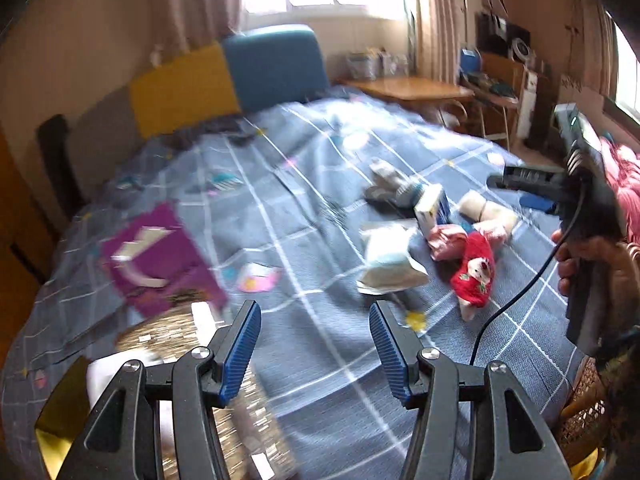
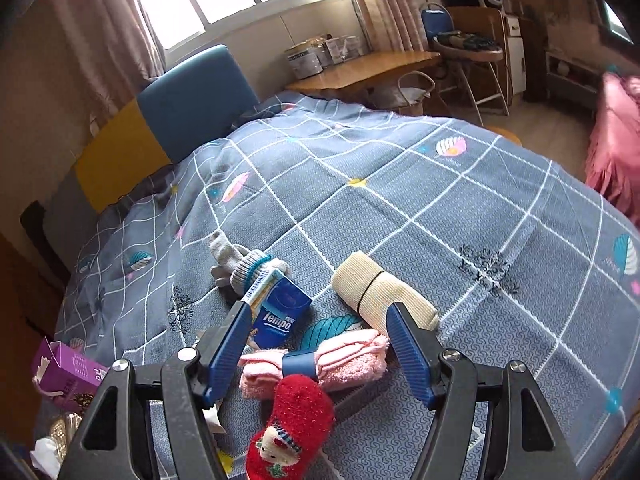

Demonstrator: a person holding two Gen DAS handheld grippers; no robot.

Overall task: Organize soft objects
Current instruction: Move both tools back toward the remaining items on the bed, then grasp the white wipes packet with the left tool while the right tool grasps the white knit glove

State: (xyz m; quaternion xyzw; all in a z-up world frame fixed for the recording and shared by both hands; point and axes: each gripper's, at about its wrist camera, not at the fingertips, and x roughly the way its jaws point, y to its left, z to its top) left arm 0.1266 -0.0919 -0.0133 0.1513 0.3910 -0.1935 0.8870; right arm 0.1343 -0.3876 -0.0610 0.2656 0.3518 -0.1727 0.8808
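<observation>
- Your right tongs stand wide open with nothing gripped; the pink towel roll lies between the two blue pads, which don't press on it.
- Judging by that, the pick of this roll is the step in hand. Lower until both pads flank its middle, by the blue band, then close.
- Just beneath the right tongs lies the red sock with the bear face, touching the roll. Keep the pads off it, or you may lift two things.
- The Tempo tissue pack sits against the tip of the left-hand pad; it could snag as you close.
- Ahead of the right-hand pad lies the beige roll; beyond the pack, the grey socks.
- Your left tongs are open and empty over the bedspread, with a gold sequin bag beside the left-hand pad and a purple box further out.
- Keep the left one clear of the cluster while the right one closes.
</observation>
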